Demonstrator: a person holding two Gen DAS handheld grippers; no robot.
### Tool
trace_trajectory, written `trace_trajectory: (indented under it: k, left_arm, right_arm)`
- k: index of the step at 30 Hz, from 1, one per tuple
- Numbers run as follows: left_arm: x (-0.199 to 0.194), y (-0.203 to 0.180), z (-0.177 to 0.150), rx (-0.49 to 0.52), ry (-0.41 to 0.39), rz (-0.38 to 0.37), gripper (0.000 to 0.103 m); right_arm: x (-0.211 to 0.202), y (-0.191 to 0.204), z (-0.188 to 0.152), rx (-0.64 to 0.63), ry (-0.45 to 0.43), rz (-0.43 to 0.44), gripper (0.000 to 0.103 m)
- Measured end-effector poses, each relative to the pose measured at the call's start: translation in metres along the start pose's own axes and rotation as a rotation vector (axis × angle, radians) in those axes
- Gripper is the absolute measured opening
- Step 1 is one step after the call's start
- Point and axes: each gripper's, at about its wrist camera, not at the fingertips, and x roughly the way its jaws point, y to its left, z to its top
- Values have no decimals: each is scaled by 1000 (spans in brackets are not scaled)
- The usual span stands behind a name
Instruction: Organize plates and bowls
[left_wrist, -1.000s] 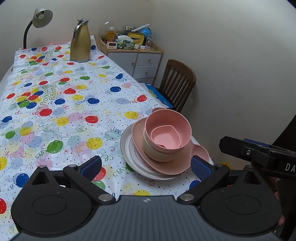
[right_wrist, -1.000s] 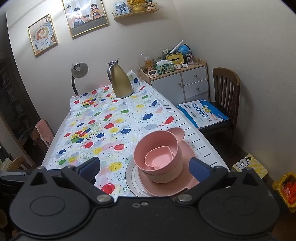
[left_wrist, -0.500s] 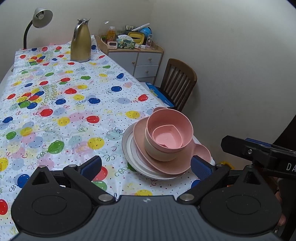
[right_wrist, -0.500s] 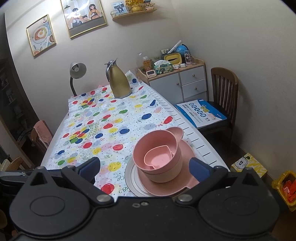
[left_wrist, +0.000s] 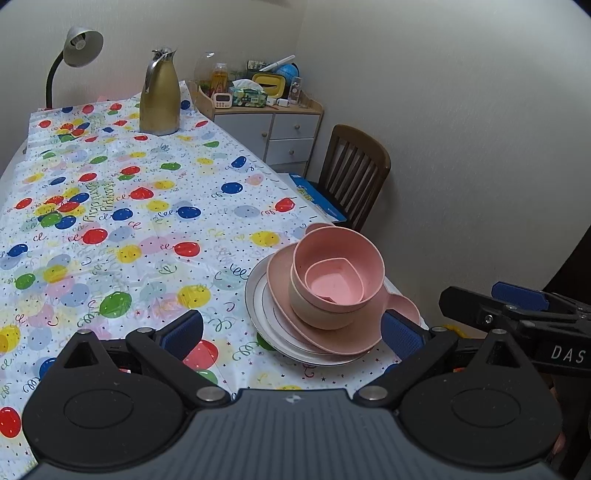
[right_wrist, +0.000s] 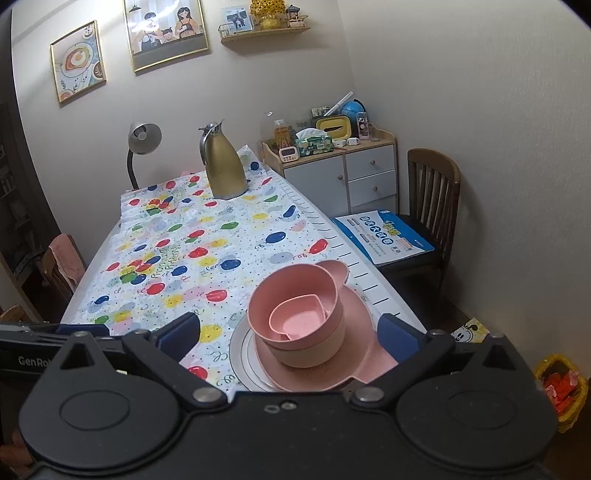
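Observation:
One stack of dishes stands near the table's right front corner. White plates (left_wrist: 258, 306) (right_wrist: 240, 350) lie at the bottom, a pink eared plate (left_wrist: 354, 339) (right_wrist: 362, 314) on them, then a cream bowl (left_wrist: 314, 314) (right_wrist: 314, 354), a pink bowl (left_wrist: 369, 254) (right_wrist: 295, 280) and a small pink heart-shaped dish (left_wrist: 336, 284) (right_wrist: 299, 325) inside. My left gripper (left_wrist: 291, 332) hangs open just in front of the stack, holding nothing. My right gripper (right_wrist: 288, 332) is open too, its fingers either side of the stack and short of it.
A balloon-print cloth (left_wrist: 110, 206) covers the table. A gold jug (left_wrist: 159, 96) and a desk lamp (left_wrist: 75, 48) stand at the far end. A wooden chair (left_wrist: 354, 173) holding a blue booklet (right_wrist: 384, 232) and a cluttered cabinet (right_wrist: 332, 166) stand to the right.
Both views have shifted slightly; the stack sits a little lower and nearer in the right wrist view. The dishes themselves have not moved and both grippers stay open.

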Motion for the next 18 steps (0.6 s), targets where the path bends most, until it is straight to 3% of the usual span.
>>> trace_trajectory:
  k: [18]
  left_arm:
    - [1,3,-1,0,9,-13,103]
  right_arm:
    - [0,0,-1,0,2,1,103]
